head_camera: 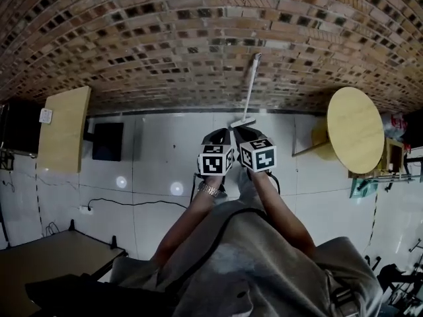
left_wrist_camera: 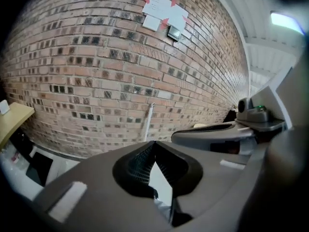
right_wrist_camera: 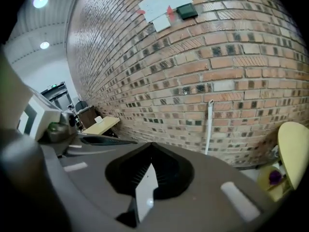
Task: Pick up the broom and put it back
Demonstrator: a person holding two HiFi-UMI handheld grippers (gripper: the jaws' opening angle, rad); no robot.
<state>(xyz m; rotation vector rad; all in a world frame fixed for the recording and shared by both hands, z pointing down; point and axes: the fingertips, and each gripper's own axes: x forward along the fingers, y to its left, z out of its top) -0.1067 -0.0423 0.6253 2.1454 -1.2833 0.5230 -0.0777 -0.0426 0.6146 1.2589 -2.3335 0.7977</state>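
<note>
A white broom (head_camera: 250, 91) leans upright against the brick wall, its head (head_camera: 241, 122) on the white floor. Its handle shows in the left gripper view (left_wrist_camera: 148, 122) and in the right gripper view (right_wrist_camera: 209, 127). My left gripper (head_camera: 217, 136) and right gripper (head_camera: 246, 134) are held side by side just short of the broom head, apart from it. The left gripper (left_wrist_camera: 154, 143) is shut with nothing in it. The right gripper (right_wrist_camera: 151, 145) is also shut and holds nothing.
A round wooden table (head_camera: 355, 129) stands at the right by the wall, a rectangular wooden table (head_camera: 64, 129) at the left with a black box (head_camera: 108, 141) beside it. A power strip and cable (head_camera: 84, 209) lie on the tiled floor. Papers (left_wrist_camera: 164, 14) are taped to the wall.
</note>
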